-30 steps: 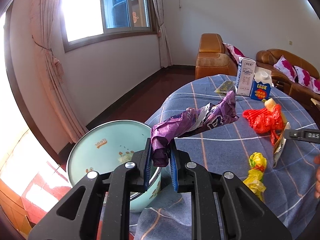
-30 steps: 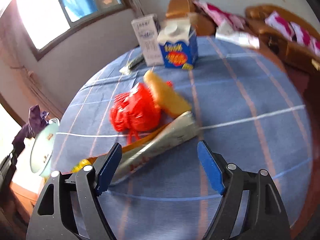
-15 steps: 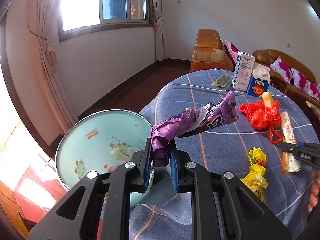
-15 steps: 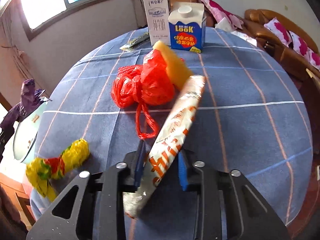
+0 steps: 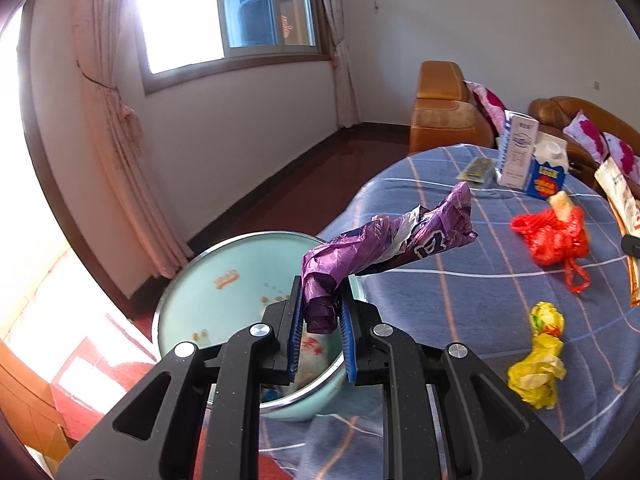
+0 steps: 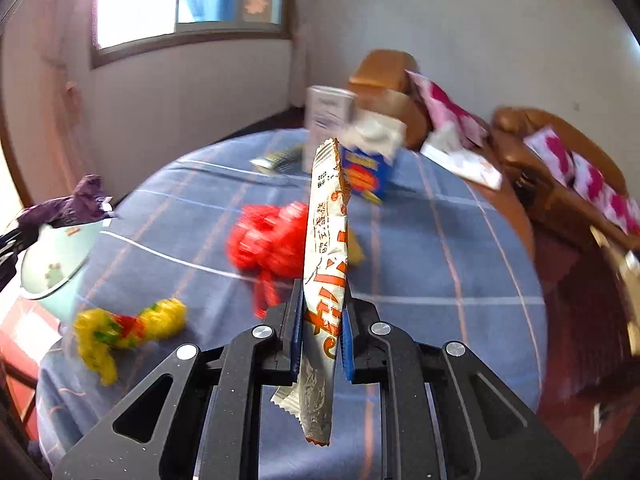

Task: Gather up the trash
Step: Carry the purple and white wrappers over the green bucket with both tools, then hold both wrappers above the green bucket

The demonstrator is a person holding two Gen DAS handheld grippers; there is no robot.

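Gripping a crumpled purple wrapper (image 5: 384, 240) by its near end, the left tongs (image 5: 319, 330) hold it clamped between the blue pads, its long axis running up and away to the right over the bench (image 5: 460, 300). The pale green basin (image 5: 208, 292) sits at the bench's left edge, directly below and just left of these tongs, so the left hand looks much the nearer to the drop point. On the blue checked cloth lie a red net bag (image 5: 554, 236) and, nearer, a yellow wrapper (image 5: 538, 364), with two cartons (image 5: 532, 160) far right. In the right wrist view, the right tongs (image 6: 320, 330) are closing on a long orange and white snack packet (image 6: 326, 264), already pinched between the pads and standing nearly upright, clear of the bench. From here the basin (image 6: 52, 264) lies well off to the left, beyond the yellow wrapper (image 6: 124, 330) and the red net bag (image 6: 272, 242), so carrying the packet there probably means a leftward sweep.
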